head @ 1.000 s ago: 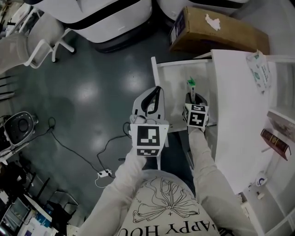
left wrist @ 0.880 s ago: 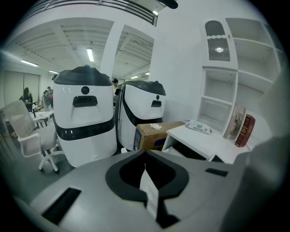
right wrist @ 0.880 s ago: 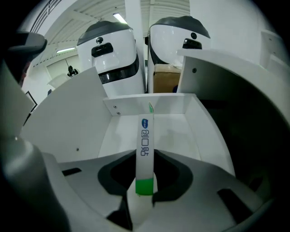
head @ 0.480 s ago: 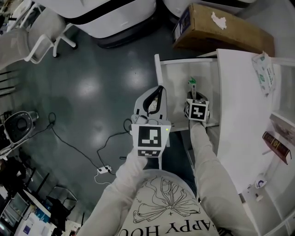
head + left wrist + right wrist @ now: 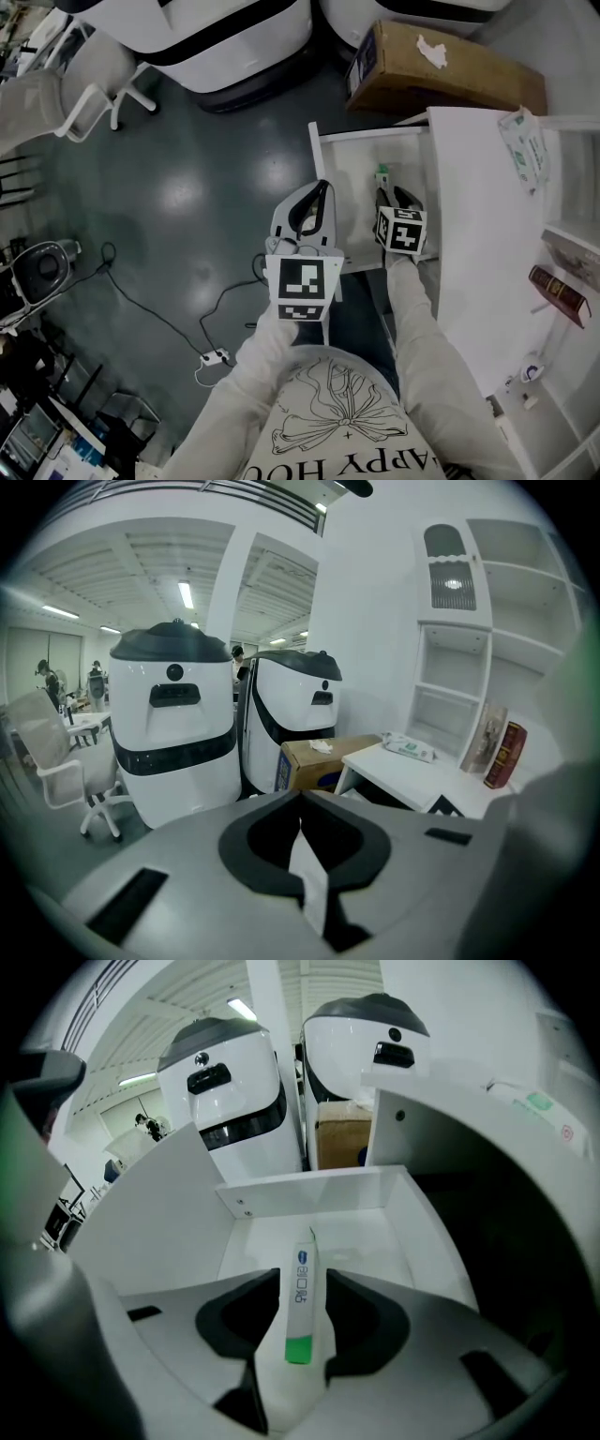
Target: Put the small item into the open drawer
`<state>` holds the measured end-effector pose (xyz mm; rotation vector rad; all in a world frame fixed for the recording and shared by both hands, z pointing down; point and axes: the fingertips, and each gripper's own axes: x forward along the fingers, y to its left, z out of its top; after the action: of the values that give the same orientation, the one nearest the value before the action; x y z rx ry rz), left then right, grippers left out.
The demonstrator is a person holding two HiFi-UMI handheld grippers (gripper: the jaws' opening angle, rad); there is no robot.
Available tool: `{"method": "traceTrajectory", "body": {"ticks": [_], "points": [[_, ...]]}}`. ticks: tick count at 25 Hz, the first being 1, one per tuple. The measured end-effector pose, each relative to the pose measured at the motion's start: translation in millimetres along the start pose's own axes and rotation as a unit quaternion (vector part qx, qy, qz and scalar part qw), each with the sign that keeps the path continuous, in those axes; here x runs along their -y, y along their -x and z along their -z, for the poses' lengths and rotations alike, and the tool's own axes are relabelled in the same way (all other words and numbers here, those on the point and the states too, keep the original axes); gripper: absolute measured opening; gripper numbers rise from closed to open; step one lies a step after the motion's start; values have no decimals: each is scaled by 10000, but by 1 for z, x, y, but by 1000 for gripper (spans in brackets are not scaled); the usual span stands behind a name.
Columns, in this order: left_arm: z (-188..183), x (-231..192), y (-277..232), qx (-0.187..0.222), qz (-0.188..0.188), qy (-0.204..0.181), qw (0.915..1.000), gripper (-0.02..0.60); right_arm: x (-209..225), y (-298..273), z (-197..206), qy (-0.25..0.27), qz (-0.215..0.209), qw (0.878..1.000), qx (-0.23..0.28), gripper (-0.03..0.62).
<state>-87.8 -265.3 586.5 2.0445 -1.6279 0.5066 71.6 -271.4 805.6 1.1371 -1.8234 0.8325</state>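
Observation:
The small item [image 5: 300, 1302], a white stick with a green end, lies lengthwise between the jaws of my right gripper [image 5: 300, 1277] over the floor of the white open drawer [image 5: 309, 1194]. Those jaws have just been opening, and the pads stand apart from the item. In the head view the item's green end [image 5: 382, 172] shows in the drawer [image 5: 361, 141] just beyond my right gripper [image 5: 394, 195]. My left gripper [image 5: 322, 185] hovers over the floor beside the drawer's left wall, shut with nothing in it; its tips [image 5: 300, 797] meet.
A white desk [image 5: 487, 234] runs along the right of the drawer, with a wipes pack [image 5: 525, 141] on it and books [image 5: 561, 291] on shelves. A cardboard box [image 5: 441, 66], white machines [image 5: 234, 33], a chair [image 5: 89, 89] and a floor cable [image 5: 178, 328] surround the spot.
The right gripper's jaws have spread apart and no longer pinch the stick, whose green end now lies in the drawer. The left gripper has stayed put.

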Motion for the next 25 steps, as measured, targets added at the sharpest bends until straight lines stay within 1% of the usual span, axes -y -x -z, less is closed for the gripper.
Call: {"method": "traceTrajectory", "body": {"ticks": [3,5,10,14,16,21,25], "points": [[-15,5,4,118,0,-46,9999,5,0,27,-20,-40,78,9993,369,136],[-26,8,7,206,8,-69,9998,5,0,48,-34,-93,142,9977,656,110],[-56,20,14,470,59,-160,9987,5,-1,106,-75,-172,207,9896,1416,85],[-83,34,22,722,122,-287,9969,5,1,159,-110,-200,229,9781,2059,61],[-96,43,26,844,178,-336,9957,5,3,183,-124,-253,230,9722,2317,60],[-124,55,39,1146,238,-341,9925,5,5,241,-153,-255,269,9549,2946,49],[-146,59,49,1363,248,-434,9894,5,8,285,-172,-161,380,9398,3392,46]]}}
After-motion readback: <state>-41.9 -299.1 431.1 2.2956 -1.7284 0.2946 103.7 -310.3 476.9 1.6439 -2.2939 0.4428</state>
